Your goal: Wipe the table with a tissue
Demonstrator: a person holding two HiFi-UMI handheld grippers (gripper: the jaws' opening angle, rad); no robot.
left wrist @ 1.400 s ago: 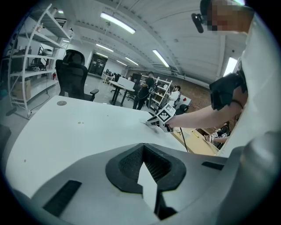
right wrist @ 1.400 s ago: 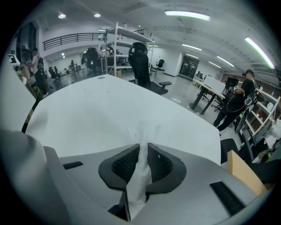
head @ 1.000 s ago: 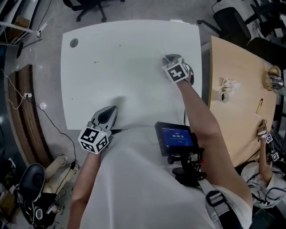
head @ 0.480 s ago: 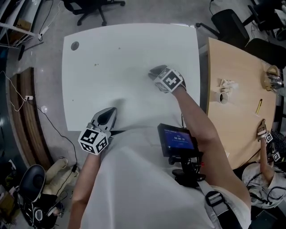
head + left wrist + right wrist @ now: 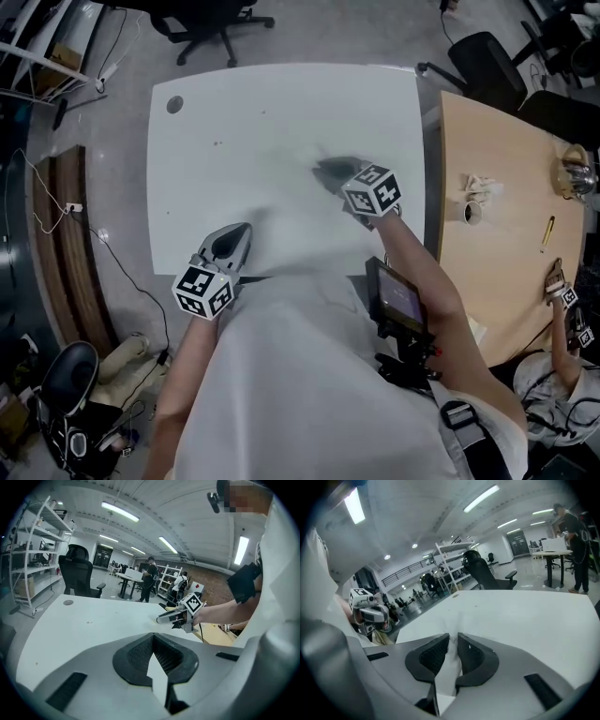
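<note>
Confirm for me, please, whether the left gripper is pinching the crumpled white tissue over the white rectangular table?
Not quite: the right gripper is pinching the crumpled white tissue over the white rectangular table, as the right gripper view shows.

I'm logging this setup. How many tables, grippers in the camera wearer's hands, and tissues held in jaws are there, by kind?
Tables: 2 (white table, wooden table)
Grippers: 2 (left gripper, right gripper)
Held tissue: 1, in the right gripper's jaws
Total: 5
</note>
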